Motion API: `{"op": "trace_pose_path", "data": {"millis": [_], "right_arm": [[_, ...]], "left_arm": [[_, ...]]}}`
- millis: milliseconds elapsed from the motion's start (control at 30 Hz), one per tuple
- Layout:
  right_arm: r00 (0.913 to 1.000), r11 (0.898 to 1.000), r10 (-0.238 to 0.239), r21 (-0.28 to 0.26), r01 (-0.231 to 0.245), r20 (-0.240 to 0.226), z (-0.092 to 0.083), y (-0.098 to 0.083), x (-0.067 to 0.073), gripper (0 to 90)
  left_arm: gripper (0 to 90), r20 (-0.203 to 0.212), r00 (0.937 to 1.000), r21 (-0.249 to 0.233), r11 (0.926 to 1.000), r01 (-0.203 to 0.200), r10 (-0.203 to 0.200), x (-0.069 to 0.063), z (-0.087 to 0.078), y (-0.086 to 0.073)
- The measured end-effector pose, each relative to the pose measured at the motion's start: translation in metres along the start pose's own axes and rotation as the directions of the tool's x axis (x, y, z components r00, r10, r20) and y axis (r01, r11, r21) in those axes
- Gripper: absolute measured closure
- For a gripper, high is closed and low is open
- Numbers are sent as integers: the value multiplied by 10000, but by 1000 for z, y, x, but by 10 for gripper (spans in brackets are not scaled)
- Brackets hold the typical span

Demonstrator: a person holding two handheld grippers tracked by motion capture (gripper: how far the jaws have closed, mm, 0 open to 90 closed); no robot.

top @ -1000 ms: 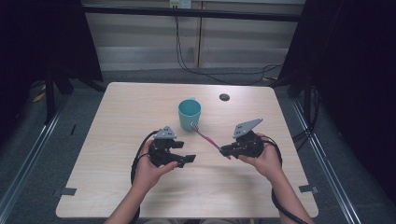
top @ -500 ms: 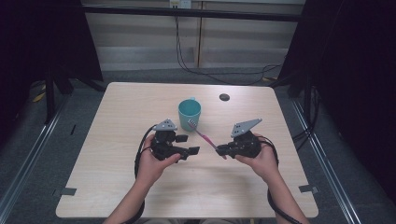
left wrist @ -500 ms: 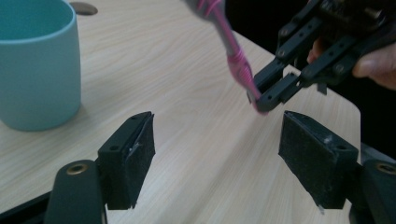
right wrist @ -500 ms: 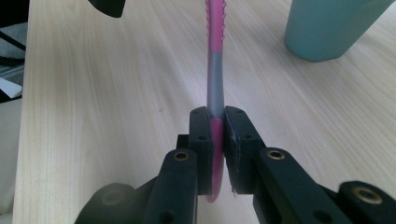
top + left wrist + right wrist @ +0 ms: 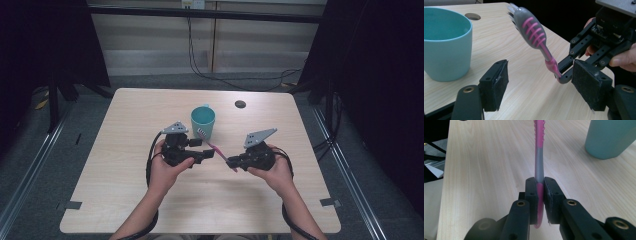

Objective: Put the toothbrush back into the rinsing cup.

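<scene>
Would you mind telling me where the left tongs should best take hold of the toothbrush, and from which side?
Probably the thin pink neck of the toothbrush, just above where the right tongs clamp the handle end. The brush slants up with its wide head near the cup; the neck is narrow and bare. The left tongs, jaws apart and just closing, should come from below, one pad on each side.

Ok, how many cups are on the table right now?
1. A teal cup stands near the middle of the table, just beyond the left gripper. Nothing in view could hide another.
</scene>
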State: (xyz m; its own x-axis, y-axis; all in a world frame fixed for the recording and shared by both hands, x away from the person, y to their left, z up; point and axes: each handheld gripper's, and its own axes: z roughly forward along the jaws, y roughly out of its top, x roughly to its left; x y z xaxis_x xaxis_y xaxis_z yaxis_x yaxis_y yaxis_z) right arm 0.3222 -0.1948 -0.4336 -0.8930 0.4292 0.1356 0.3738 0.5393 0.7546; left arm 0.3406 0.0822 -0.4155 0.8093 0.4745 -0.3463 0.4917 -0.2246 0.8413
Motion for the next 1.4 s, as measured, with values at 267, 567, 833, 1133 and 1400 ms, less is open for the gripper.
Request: {"op": "trace_pose_path", "data": {"millis": [267, 567, 833, 1133, 1400], "right_arm": [[10000, 9999, 43, -101, -43, -41, 0, 1, 0, 820], [9999, 9999, 54, -105, -55, -108, 2, -1, 0, 819], [9999, 9997, 72, -230, -76, -148, 5, -2, 0, 818], [10000, 9992, 40, -393, -43, -73, 6, 2, 3, 818], [9998, 9991, 97, -422, -104, -169, 9, 2, 5, 817]], "left_arm": [[422, 127, 9997, -206, 9996, 199, -197, 1, 0, 0], [520, 416, 9984, -239, 9989, 401, -391, 2, 4, 1], [650, 596, 9965, -394, 9974, 603, -579, 2, 5, 1], [772, 801, 9950, -593, 9961, 647, -599, 0, 4, 2], [800, 974, 9931, -736, 9946, 727, -653, -1, 3, 4]]}}
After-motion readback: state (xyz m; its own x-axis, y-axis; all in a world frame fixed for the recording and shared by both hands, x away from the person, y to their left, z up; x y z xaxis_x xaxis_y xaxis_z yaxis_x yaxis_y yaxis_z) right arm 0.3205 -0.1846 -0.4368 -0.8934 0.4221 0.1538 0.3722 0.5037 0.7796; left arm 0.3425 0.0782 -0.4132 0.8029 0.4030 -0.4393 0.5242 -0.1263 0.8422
